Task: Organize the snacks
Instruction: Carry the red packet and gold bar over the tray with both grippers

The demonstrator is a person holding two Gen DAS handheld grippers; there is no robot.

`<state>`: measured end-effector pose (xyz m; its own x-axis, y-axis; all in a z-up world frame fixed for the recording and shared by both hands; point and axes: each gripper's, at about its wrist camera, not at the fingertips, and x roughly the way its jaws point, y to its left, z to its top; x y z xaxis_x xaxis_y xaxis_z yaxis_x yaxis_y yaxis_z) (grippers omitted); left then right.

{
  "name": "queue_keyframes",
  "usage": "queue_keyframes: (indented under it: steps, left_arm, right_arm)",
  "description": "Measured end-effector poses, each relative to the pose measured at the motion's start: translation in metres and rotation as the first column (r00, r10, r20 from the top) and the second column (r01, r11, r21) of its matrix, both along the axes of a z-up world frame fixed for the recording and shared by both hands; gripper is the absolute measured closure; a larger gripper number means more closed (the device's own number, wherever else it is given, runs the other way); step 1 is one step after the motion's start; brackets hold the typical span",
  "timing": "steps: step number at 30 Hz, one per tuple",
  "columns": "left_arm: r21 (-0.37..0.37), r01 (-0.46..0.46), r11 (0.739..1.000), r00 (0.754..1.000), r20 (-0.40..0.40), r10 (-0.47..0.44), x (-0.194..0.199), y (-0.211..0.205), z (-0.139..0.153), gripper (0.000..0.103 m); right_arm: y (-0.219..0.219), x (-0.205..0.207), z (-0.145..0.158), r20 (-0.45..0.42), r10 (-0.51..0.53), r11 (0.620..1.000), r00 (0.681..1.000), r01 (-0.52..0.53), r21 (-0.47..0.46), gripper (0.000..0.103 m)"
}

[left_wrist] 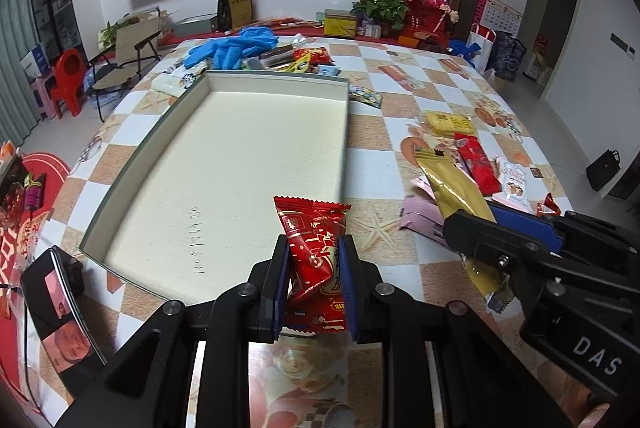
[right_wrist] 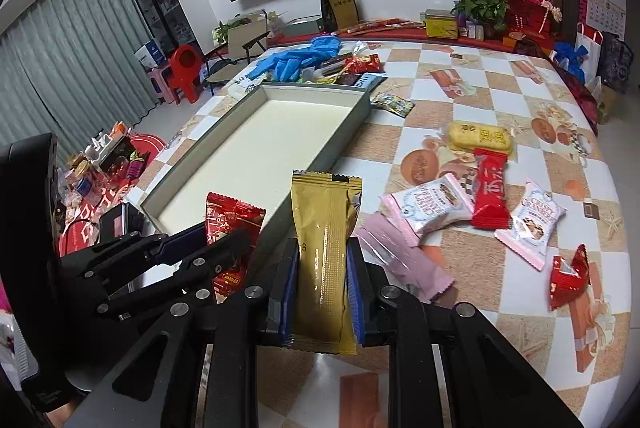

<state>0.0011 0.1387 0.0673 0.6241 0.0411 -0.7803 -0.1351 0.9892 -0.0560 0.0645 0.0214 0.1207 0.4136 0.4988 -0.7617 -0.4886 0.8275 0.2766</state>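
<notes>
Glossy red foil packet [left_wrist: 314, 256], shiny gold foil sachet [right_wrist: 324, 248], matt cream card tray [left_wrist: 160, 132]

A counter [right_wrist: 460, 96] covered in an orange-and-white checked cloth carries a shallow grey cardboard tray [right_wrist: 188, 164] with a cream floor, blue rubber gloves [right_wrist: 296, 60] beyond it, and loose snack packets [right_wrist: 492, 188] to its right.

Gold packet's [right_wrist: 325, 252] lower end hidden behind right gripper [right_wrist: 322, 288] fingers [right_wrist: 289, 292].
</notes>
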Motion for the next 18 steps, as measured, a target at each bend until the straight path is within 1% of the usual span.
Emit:
queue_keyframes:
  steps: [4, 10, 18]
  left_arm:
    - [-0.007, -0.031, 1.0, 1.0, -0.006, 0.031, 0.002, 0.014, -0.001, 0.078]
    - [-0.004, -0.063, 0.998, 0.998, -0.011, 0.063, 0.003, 0.031, -0.002, 0.078]
    - [-0.009, -0.086, 0.996, 0.996, -0.032, 0.086, 0.009, 0.047, -0.005, 0.078]
  right_arm:
    - [0.014, 0.005, 0.0, -0.016, 0.021, 1.0, 1.0, -0.021, 0.014, 0.079]
    - [0.038, 0.009, 0.001, -0.01, 0.056, 0.998, 0.998, -0.056, 0.0, 0.079]
    - [0.058, 0.02, -0.002, -0.036, 0.076, 0.997, 0.996, -0.076, 0.0, 0.079]
